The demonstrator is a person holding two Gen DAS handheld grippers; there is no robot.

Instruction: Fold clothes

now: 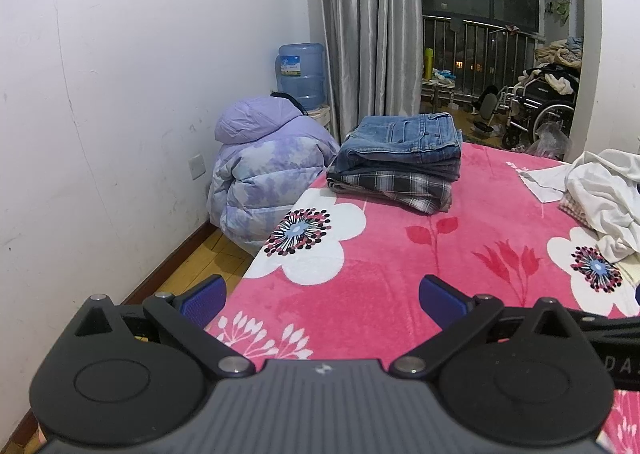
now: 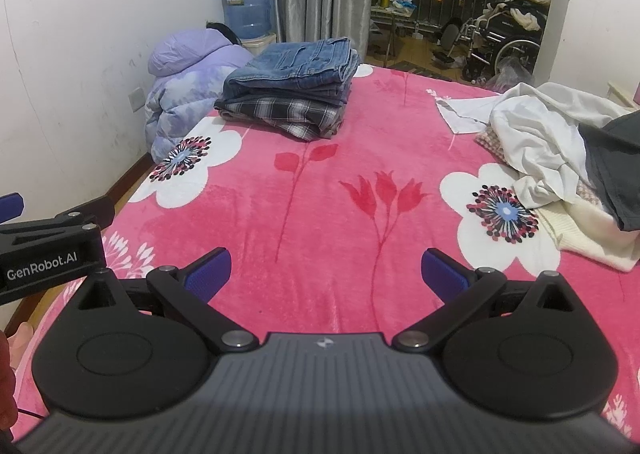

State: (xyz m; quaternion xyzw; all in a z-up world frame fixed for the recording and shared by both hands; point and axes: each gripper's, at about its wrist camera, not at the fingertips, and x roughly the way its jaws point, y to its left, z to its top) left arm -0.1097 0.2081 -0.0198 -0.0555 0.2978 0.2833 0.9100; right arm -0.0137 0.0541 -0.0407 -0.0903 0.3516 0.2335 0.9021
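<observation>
Bedding fills both wrist views: a bed (image 2: 320,213) covered by a pink blanket printed with large white flowers and red tulips. At its far left corner a folded stack of clothes (image 2: 292,97) is seen, blue jeans on top of a plaid garment, squared up and seemingly finished. At the right edge of the bed an unfolded heap of clothes (image 2: 560,149) is spread, mostly a crumpled white garment, with a dark grey piece and something cream-coloured and knitted beneath it. The heap is stretched roughly along the bed's right edge, from near to far. Between stack and heap the blanket is bare. Beside the bed on the left, a person in a lilac puffer jacket (image 1: 264,169) is crouched against the wall. The left gripper (image 1: 320,296) is held over the near left part of the bed, jaws spread wide and holding nothing. The right gripper (image 2: 326,272) is held near the middle of the near edge, jaws likewise spread and empty. The heap lies ahead and to the right of both, and the right gripper is judged the nearer, so a reach forward and rightward is likely called for.
</observation>
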